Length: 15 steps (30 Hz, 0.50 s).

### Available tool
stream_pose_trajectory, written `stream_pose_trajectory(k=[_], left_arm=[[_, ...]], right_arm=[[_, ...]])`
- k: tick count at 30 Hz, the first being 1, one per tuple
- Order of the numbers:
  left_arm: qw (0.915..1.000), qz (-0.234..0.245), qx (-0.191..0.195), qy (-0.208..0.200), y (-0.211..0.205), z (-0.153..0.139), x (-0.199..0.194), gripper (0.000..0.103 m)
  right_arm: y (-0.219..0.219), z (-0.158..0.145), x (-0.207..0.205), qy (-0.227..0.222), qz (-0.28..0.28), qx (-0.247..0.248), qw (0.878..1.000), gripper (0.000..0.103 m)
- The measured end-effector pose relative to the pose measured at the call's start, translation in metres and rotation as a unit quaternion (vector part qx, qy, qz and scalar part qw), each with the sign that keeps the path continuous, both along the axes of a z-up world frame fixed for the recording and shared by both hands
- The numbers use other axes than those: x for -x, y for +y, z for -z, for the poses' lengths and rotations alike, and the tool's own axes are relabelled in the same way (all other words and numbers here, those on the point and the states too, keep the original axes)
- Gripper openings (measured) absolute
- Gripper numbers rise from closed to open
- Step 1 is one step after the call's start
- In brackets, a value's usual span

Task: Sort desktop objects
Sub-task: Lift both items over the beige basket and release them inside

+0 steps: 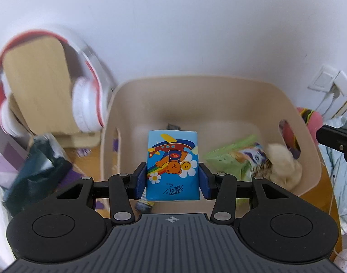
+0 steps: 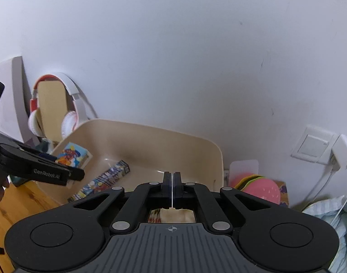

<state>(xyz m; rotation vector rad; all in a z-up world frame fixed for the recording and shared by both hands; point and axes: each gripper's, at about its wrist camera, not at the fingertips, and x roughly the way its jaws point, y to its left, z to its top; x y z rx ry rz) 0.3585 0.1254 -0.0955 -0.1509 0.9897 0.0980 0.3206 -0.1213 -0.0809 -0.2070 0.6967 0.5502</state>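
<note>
Nearest, two hand-held grippers are up over the worktop [image 2: 25, 201], a strip of bare wood showing at the bin's left. The left hand-held gripper [image 1: 173, 180] has its blue pads pressed on either side of one tissue pack [image 1: 173, 163], blue with a cartoon bear and plane, held upright above the open bin [image 1: 218, 84]. The right hand-held gripper [image 2: 172, 188] has its jaws closed together with nothing between them, and it sits over the bin's near right part. The bin is a single beige tub with rounded corners and a slot handle cut in each side wall. Inside it I count one green snack bag [image 1: 232, 157], one cream soft lump [image 1: 284, 163] against the right wall, and one long printed box [image 2: 103, 180] lying flat on the floor of it; a small dark item near the far wall is too blurred to name. The middle of the bin floor is bare, so there is room straight below the pack. Left of the bin lies one crumpled dark bag [image 1: 37, 168], close to the rim. Behind that, one pair of red and white headphones [image 1: 87, 100] hangs over one wooden stand [image 1: 37, 86]. Right of the bin, just beside its wall, sits one burger-shaped plush [image 2: 262, 187], and pale blue cloth [image 2: 328, 207] beyond it. The white wall [image 2: 173, 56] closes off the back, with one socket plate [image 2: 314, 145] and one plugged charger [image 2: 342, 152].
</note>
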Motion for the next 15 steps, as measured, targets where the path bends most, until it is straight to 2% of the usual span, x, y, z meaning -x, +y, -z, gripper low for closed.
stream_pose_trajectory(k=[2,5,7,9,11,15], left_arm=[[1.0000,0.004,0.000,0.006,-0.002,0.006,-0.001,0.048],[0.9997,0.013,-0.007,0.021,-0.006,0.013,-0.004,0.058],[0.9995,0.015,-0.014,0.022,-0.008,0.015,-0.002,0.063],[0.9995,0.016,-0.017,0.021,-0.009,0.016,-0.002,0.066],[0.9995,0.016,-0.017,0.021,-0.009,0.017,0.000,0.067],[0.9994,0.018,-0.022,0.020,-0.008,0.016,0.005,0.069]], right_arm=[[-0.001,0.003,-0.002,0.007,0.002,-0.004,1.000,0.002],[-0.002,0.006,-0.002,0.014,0.002,0.001,1.000,0.008],[-0.002,0.007,-0.002,0.014,0.005,0.002,1.000,0.019],[-0.005,0.007,-0.001,0.015,0.009,-0.001,1.000,0.039],[-0.008,0.008,0.000,0.015,0.016,-0.003,1.000,0.054],[-0.013,0.010,0.000,0.016,0.022,-0.005,1.000,0.064]])
